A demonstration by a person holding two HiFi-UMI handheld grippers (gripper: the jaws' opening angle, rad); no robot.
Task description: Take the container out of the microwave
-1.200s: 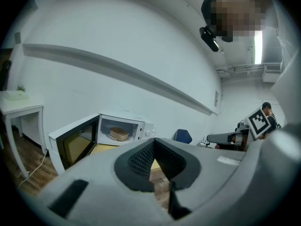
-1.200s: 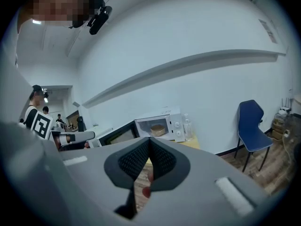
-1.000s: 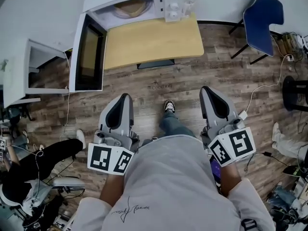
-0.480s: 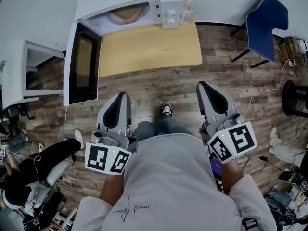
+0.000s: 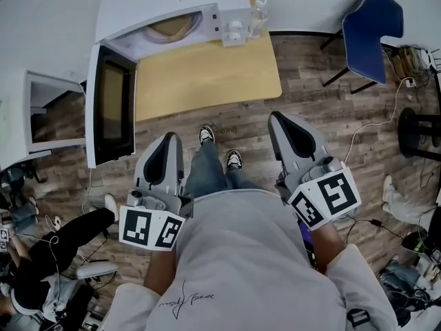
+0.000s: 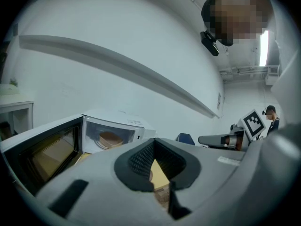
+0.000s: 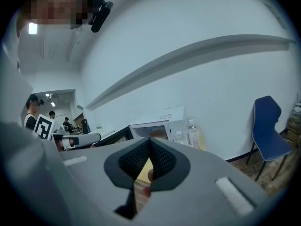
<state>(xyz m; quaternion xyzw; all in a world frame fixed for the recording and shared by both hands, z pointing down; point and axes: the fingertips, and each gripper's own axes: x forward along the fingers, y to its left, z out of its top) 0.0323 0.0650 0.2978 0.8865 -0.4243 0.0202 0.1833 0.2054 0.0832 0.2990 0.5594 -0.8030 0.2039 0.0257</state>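
Observation:
A white microwave [image 5: 172, 5] stands at the back of a yellow wooden table [image 5: 207, 74], its door [image 5: 110, 109] swung wide open to the left. Inside sits a tan round container [image 5: 172, 27], also seen in the left gripper view [image 6: 109, 138] and the right gripper view [image 7: 158, 134]. My left gripper [image 5: 169, 143] and right gripper [image 5: 281, 121] are held out level over the floor, short of the table's front edge. Both are shut with nothing between the jaws, the pads meeting at the tips [image 6: 154, 142] [image 7: 149, 142].
A clear bottle [image 5: 256, 12] stands right of the microwave. A blue chair [image 5: 365, 36] is at the right, a white cabinet [image 5: 41, 109] at the left beside the open door. A person [image 5: 48, 247] sits low at left. Cables and a black stool base [image 5: 420, 133] lie at right.
Both grippers have moved forward toward the table as the person stepped ahead; the table edge and open door are now closer. Both stay shut.

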